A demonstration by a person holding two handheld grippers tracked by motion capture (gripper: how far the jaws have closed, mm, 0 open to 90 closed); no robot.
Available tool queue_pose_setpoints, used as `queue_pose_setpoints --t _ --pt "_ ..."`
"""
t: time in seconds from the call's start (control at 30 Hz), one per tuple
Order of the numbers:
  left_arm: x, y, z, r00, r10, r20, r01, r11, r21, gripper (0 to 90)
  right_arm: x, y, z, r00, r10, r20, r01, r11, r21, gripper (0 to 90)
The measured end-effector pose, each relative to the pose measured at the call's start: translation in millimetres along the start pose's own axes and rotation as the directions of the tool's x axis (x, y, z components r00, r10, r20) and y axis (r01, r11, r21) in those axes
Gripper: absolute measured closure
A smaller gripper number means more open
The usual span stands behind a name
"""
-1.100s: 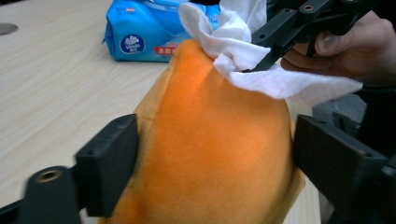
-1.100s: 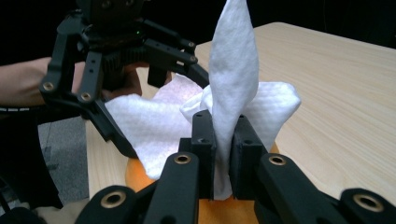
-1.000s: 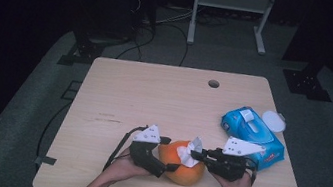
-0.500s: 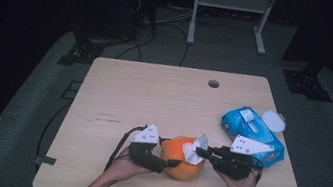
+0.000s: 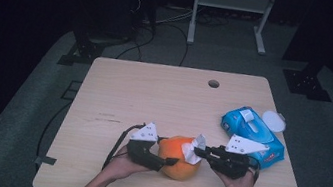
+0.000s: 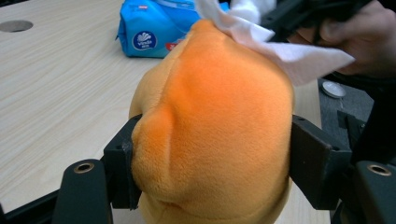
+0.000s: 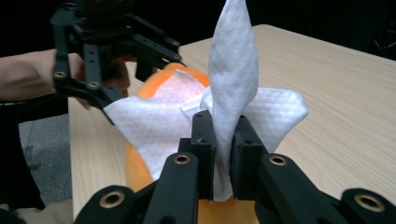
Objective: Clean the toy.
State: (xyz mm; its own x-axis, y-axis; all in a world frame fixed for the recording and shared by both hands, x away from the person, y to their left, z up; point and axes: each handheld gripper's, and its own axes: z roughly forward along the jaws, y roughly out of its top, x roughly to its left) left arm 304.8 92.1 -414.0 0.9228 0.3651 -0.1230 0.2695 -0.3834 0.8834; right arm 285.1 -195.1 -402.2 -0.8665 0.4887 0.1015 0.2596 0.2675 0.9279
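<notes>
An orange plush toy point(image 5: 178, 158) sits near the table's front edge. My left gripper point(image 5: 169, 150) has just been closing and is now shut on it, a pad pressing into each side of the toy point(image 6: 210, 126). My right gripper point(image 5: 197, 151) comes in from the right, shut on a white wipe point(image 5: 194, 147). In the right gripper view the wipe point(image 7: 233, 70) stands up between the jaws point(image 7: 223, 135) and drapes over the top of the toy point(image 7: 140, 172). The wipe point(image 6: 280, 46) lies on the toy's upper right in the left gripper view.
A blue pack of wipes point(image 5: 251, 135) lies on the table to the right, just behind my right hand, with a white round lid point(image 5: 274, 121) beside it. The wooden table point(image 5: 154, 96) has a small hole point(image 5: 213, 84) near its far edge.
The left gripper's jaws have closed in on the orange toy. The right gripper has kept still at the toy's top with the wipe in it.
</notes>
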Motion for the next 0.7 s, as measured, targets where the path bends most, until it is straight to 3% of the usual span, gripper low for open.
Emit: queue_pose_setpoints --t 0.07,0.17,0.33,0.43,0.5,0.6,0.7 --pt "-1.7 0.9 2.0 1.0 0.003 -0.008 -0.003 1.0 -0.003 29.9 3.7 1.8 0.8 0.9992 -0.006 -0.039 0.005 1.0 -0.015 81.0" --pt "-2.9 1.0 2.5 0.9999 0.009 -0.01 -0.009 1.0 -0.001 29.8 11.3 5.8 2.9 0.9981 -0.058 -0.021 0.058 0.998 -0.002 81.0" --pt "-5.0 -0.7 3.8 0.9996 0.027 0.008 -0.027 0.9996 -0.006 26.3 -2.5 0.6 -1.7 1.0 0.005 0.002 -0.005 1.0 -0.012 81.0" --pt "-2.8 -3.4 3.4 0.9992 0.016 0.037 -0.016 0.9996 -0.022 19.7 -9.3 -2.7 -3.5 0.9992 0.035 0.018 -0.035 0.999 -0.005 80.9" --pt "-2.2 -4.5 3.6 0.9992 0.014 0.038 -0.013 0.9994 -0.031 20.5 -12.3 -4.4 -4.6 0.9983 0.057 0.008 -0.057 0.998 -0.008 80.9" --pt "-3.2 -3.8 5.7 0.9996 0.025 0.007 -0.025 0.9993 -0.027 25.1 -9.7 -4.4 -3.0 0.9984 0.056 0.002 -0.056 0.998 -0.006 80.9" --pt "-2.3 -3.9 6.4 0.9999 0.013 -0.001 -0.013 0.9994 -0.031 25.7 -3.5 -3.8 -0.7 0.9991 0.039 -0.016 -0.039 0.999 -0.006 80.9"
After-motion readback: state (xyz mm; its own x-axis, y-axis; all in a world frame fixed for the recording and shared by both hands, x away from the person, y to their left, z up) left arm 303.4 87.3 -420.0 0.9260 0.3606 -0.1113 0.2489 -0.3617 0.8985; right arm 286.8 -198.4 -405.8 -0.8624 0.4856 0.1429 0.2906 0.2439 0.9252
